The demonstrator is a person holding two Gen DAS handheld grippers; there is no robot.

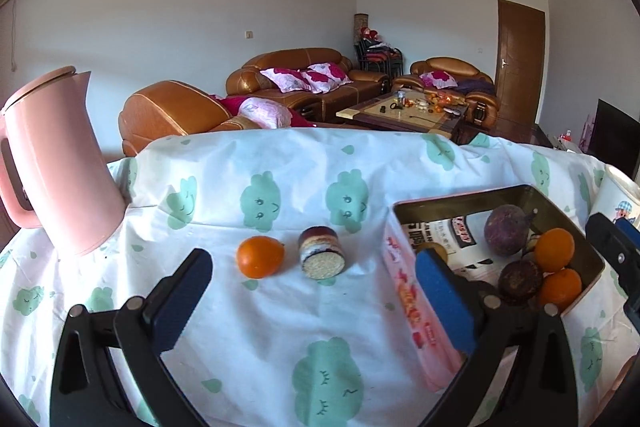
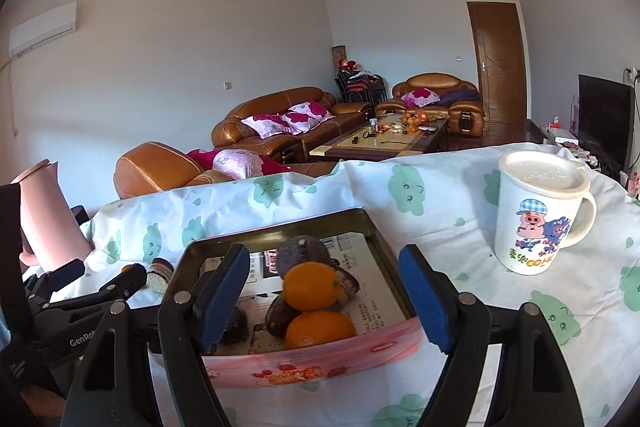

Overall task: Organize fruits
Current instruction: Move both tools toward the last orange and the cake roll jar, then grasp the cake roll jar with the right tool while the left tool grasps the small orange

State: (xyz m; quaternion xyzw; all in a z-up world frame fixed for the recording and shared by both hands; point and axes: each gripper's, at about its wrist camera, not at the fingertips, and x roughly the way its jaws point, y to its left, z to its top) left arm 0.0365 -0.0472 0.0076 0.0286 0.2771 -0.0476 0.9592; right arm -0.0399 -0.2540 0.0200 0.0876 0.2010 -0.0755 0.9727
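Note:
An orange [image 1: 259,255] lies on the cloth next to a small layered cake roll [image 1: 322,253]. My left gripper [image 1: 312,291] is open and empty, just short of them. To the right a pink tin [image 1: 404,291] holds two oranges [image 1: 554,249] and dark purple fruits [image 1: 507,230]. My right gripper [image 2: 324,291] is open and empty, held over the near side of the tin [image 2: 320,363], above its oranges [image 2: 311,286] and dark fruits [image 2: 303,253]. The left gripper [image 2: 96,277] shows at the left of the right wrist view.
A pink jug [image 1: 60,163] stands at the left of the table. A white mug with a lid [image 2: 538,215] stands right of the tin. The table has a white cloth with green prints [image 1: 280,327]. Sofas and a coffee table lie beyond.

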